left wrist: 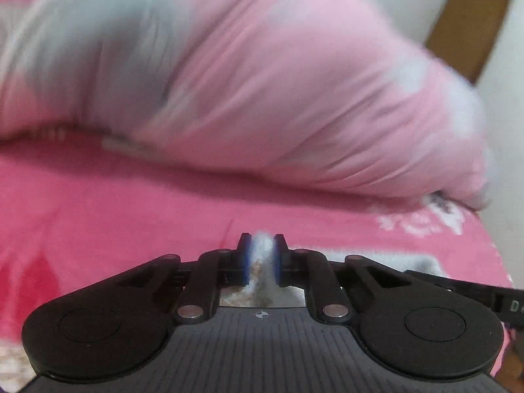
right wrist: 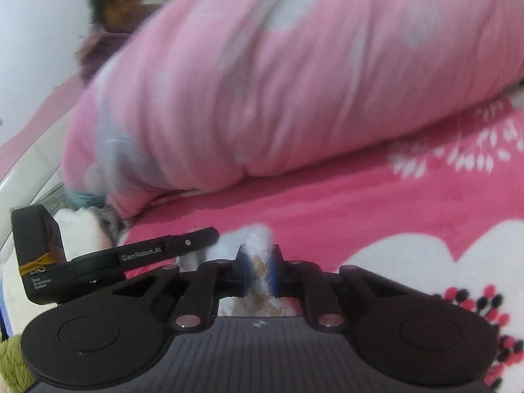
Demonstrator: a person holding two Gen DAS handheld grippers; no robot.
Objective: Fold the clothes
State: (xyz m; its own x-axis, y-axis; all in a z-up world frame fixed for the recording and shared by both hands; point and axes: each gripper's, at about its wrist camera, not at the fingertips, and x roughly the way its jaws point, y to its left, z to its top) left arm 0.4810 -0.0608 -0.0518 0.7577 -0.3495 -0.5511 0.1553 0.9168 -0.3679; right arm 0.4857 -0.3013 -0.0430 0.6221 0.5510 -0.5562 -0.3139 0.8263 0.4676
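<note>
Both tongs — left (left wrist: 262,258) and right (right wrist: 259,270) — clamped on fluffy white garment (right wrist: 258,239), over pink bedspread (left wrist: 131,196).

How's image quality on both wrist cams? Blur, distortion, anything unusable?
Left wrist: the pink quilt is motion-smeared, the left hand-held gripper sharp, shut on white fuzzy cloth; fisheye bends the bed's pink blanket. Right wrist: quilt and background person blurred, the right hand-held gripper crisp, lettering on the other gripper readable. Lighting soft, no glare.
</note>
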